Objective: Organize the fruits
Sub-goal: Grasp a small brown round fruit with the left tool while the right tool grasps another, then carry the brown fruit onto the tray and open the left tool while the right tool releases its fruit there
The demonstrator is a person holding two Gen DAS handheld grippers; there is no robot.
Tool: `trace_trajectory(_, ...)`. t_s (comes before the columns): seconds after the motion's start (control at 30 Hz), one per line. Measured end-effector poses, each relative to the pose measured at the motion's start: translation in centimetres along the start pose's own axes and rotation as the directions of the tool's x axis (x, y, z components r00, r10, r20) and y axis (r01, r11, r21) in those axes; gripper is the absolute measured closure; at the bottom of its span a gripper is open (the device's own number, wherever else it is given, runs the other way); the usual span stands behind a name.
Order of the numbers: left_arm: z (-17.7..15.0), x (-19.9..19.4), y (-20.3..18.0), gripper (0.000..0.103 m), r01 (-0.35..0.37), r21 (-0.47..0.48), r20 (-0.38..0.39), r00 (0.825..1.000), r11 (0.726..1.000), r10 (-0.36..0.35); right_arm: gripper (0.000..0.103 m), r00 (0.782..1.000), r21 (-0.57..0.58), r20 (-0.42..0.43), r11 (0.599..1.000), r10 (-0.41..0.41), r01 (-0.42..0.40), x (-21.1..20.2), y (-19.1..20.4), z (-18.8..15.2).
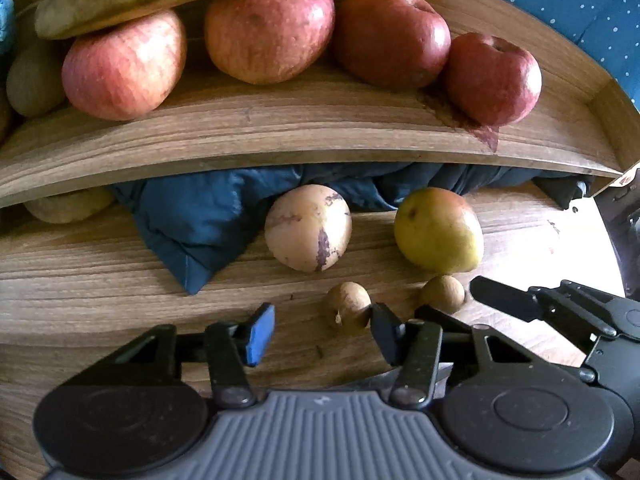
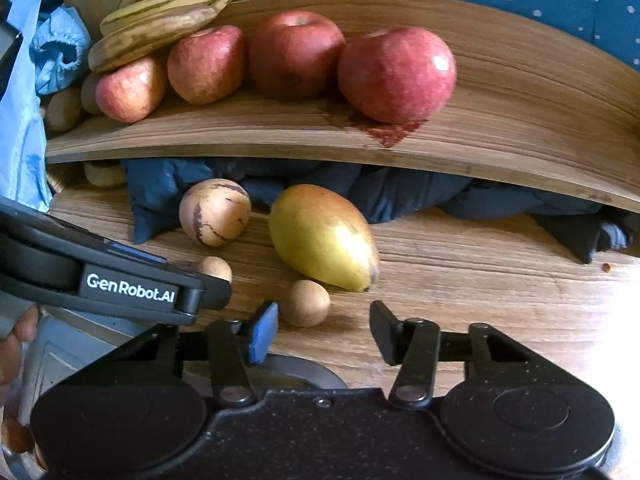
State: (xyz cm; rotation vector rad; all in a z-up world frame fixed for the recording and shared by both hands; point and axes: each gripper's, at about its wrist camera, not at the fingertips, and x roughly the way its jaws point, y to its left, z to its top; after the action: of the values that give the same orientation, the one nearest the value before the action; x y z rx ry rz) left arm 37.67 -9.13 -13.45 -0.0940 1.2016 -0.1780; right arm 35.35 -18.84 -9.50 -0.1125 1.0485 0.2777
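Observation:
On the wooden table, a small round brown fruit (image 1: 348, 311) lies between the fingers of my left gripper (image 1: 324, 334). It is against the right finger and apart from the blue left pad; the gripper is open. A second small brown fruit (image 2: 305, 303) sits just beyond the gap of my right gripper (image 2: 324, 334), which is open and holds nothing. Behind them lie a yellow-green mango (image 2: 322, 236) and a pale round fruit with purple streaks (image 2: 214, 212). One finger (image 1: 500, 298) of the right gripper reaches in beside the second small fruit (image 1: 442, 294).
A raised wooden tray (image 1: 304, 140) at the back carries several red apples (image 1: 268, 28), bananas (image 2: 160, 12) and kiwis (image 1: 34, 76). Dark blue cloth (image 1: 200, 224) is bunched under the tray. The left gripper's body (image 2: 132, 290) crosses the left of the right wrist view.

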Motion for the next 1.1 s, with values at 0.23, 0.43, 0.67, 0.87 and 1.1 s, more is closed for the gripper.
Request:
trace_trajectory(0.23, -0.4, -0.7, 0.6, 0.07, 0.027, -0.009, 0.008, 1.0, 1.0, -0.027, 0.063, 1.0, -0.004, 0.004, 1.0, 0.028, -0.028, 0.6, 0.2, 0.4)
trace_trajectory(0.43, -0.7, -0.9, 1.0, 0.075, 0.046, -0.024, 0.009, 0.999, 0.999, -0.046, 0.072, 0.999, -0.004, 0.006, 0.999, 0.044, -0.044, 0.7, 0.1, 0.6)
trace_trajectory(0.67, -1.0, -2.0, 0.9, 0.075, 0.05, -0.026, 0.029, 0.998, 0.998, -0.049, 0.072, 0.999, -0.004, 0.015, 0.999, 0.052, -0.052, -0.2, 0.0, 0.4)
trace_trajectory(0.87, -1.8, -2.9, 0.2, 0.075, 0.047, -0.027, 0.043, 0.998, 0.999, -0.046, 0.072, 0.998, -0.007, 0.032, 0.999, 0.053, -0.053, -1.7, -0.1, -0.1)
trace_trajectory(1.1, -3.5, -4.6, -0.4, 0.075, 0.046, -0.018, 0.056, 0.997, 0.999, -0.045, 0.072, 0.997, -0.003, 0.054, 0.999, 0.052, -0.052, -3.7, -0.1, -1.3)
